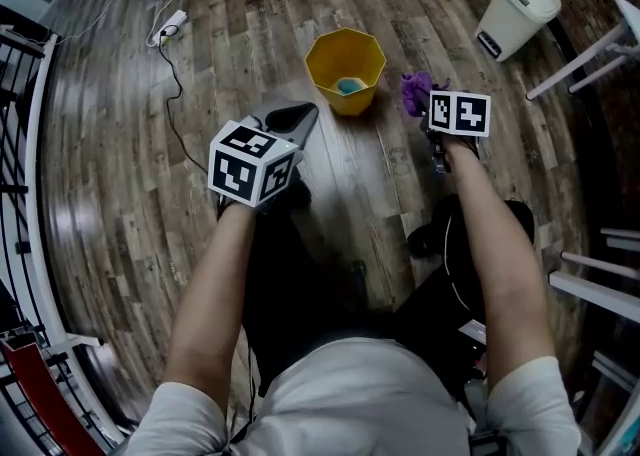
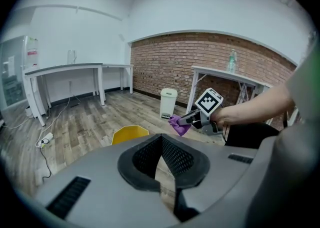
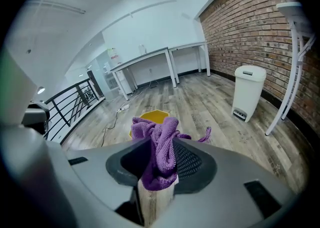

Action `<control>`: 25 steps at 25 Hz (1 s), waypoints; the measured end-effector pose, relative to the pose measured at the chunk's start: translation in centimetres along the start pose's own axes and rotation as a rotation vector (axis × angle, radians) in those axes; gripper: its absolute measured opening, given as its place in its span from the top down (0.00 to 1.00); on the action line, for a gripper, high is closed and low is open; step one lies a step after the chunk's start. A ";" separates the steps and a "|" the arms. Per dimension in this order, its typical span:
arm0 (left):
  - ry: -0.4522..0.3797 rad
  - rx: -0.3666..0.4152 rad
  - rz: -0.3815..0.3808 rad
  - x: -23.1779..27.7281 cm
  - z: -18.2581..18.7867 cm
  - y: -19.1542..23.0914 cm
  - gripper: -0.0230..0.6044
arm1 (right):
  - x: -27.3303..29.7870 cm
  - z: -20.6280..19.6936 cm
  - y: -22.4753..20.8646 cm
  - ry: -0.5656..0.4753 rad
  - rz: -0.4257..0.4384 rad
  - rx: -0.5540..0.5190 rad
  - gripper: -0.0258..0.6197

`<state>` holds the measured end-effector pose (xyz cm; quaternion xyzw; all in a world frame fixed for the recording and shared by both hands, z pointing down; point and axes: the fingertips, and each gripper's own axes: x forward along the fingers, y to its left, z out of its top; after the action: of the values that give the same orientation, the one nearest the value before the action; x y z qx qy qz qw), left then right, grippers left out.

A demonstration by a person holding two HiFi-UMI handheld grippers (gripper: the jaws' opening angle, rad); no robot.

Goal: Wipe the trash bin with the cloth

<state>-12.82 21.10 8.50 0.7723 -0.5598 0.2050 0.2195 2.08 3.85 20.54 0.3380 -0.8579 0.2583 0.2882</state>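
Your right gripper (image 3: 159, 144) was clamped on the purple cloth (image 3: 162, 164), a soft, light bunch that looked best held by its thick middle. Your left gripper (image 2: 161, 139) was closed on nothing. The yellow trash bin (image 1: 345, 66) stood on the floor just ahead, probably light plastic that would skid unless steadied at its rim.

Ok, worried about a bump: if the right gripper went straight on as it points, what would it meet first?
Probably the yellow bin, which sits straight past the purple cloth in the right gripper; depth is unclear, so it might touch the wood floor just short of it.
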 end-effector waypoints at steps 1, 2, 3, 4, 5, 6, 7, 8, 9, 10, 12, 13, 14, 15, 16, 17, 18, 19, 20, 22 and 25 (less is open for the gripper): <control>0.001 -0.002 -0.005 0.0 0.0 -0.2 0.96 | -0.1 0.1 -0.1 0.001 -0.004 0.000 0.76; 0.001 -0.004 -0.013 0.0 -0.1 -0.4 0.96 | -0.3 0.1 -0.3 0.002 -0.008 0.002 0.76; 0.000 -0.008 -0.022 0.0 -0.1 -0.6 0.96 | -0.4 0.1 -0.5 0.003 -0.012 0.003 0.76; 0.000 -0.011 -0.029 0.0 -0.1 -0.7 0.96 | -0.5 0.2 -0.6 0.004 -0.015 0.003 0.76; 0.001 -0.013 -0.036 0.0 -0.2 -0.9 0.96 | -0.6 0.2 -0.7 0.005 -0.016 0.001 0.76; 0.002 -0.016 -0.040 0.0 -0.2 -1.0 0.96 | -0.7 0.4 -0.8 0.006 -0.017 -0.001 0.76; 0.002 -0.019 -0.043 -0.1 -0.1 -1.0 0.96 | -0.7 0.6 -0.8 0.006 -0.018 -0.004 0.76; 0.001 -0.023 -0.046 -0.1 -0.1 -0.9 0.96 | -0.8 0.9 -0.9 0.003 -0.019 -0.007 0.76; -0.001 -0.027 -0.049 -0.2 0.1 -0.9 0.96 | -0.9 1.3 -0.9 -0.001 -0.021 -0.009 0.76; -0.004 -0.032 -0.053 -0.3 0.1 -0.8 0.96 | -1.1 1.8 -0.9 -0.005 -0.023 -0.011 0.76; -0.010 -0.043 -0.061 -0.4 0.3 -0.9 0.96 | -1.4 2.7 -0.8 -0.013 -0.025 -0.021 0.76; -0.012 -0.047 -0.063 -0.5 0.2 -1.1 0.96 | -1.7 3.0 -0.7 -0.016 -0.025 -0.025 0.76; -0.012 -0.051 -0.065 -0.6 0.2 -1.4 0.96 | -2.1 3.2 -0.7 -0.019 -0.025 -0.030 0.76; -0.014 -0.054 -0.067 -0.7 0.2 -1.6 0.96 | -2.5 3.4 -0.6 -0.023 -0.024 -0.033 0.76; -0.017 -0.056 -0.069 -0.8 0.3 -1.8 0.96 | -2.9 3.7 -0.6 -0.028 -0.025 -0.036 0.76; -0.019 -0.056 -0.069 -0.8 0.4 -1.9 0.96 | -3.3 4.0 -0.7 -0.034 -0.027 -0.038 0.76; -0.022 -0.056 -0.068 -0.9 0.5 -2.0 0.96 | -3.6 4.2 -0.8 -0.039 -0.030 -0.038 0.76; -0.025 -0.055 -0.068 -1.0 0.6 -2.1 0.96 | -3.9 4.5 -0.9 -0.043 -0.032 -0.038 0.76; -0.027 -0.054 -0.067 -1.2 0.7 -2.2 0.96 | -4.2 4.6 -0.9 -0.046 -0.033 -0.038 0.76; -0.032 -0.052 -0.066 -1.4 0.8 -2.5 0.96 | -4.8 4.9 -0.9 -0.051 -0.033 -0.039 0.76; -0.036 -0.052 -0.069 -2.1 0.8 -3.1 0.96 | -6.0 4.7 -0.7 -0.057 -0.029 -0.038 0.76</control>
<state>-10.36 23.10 6.32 0.7887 -0.5417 0.1689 0.2365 4.71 2.93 13.41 0.3519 -0.8655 0.2283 0.2737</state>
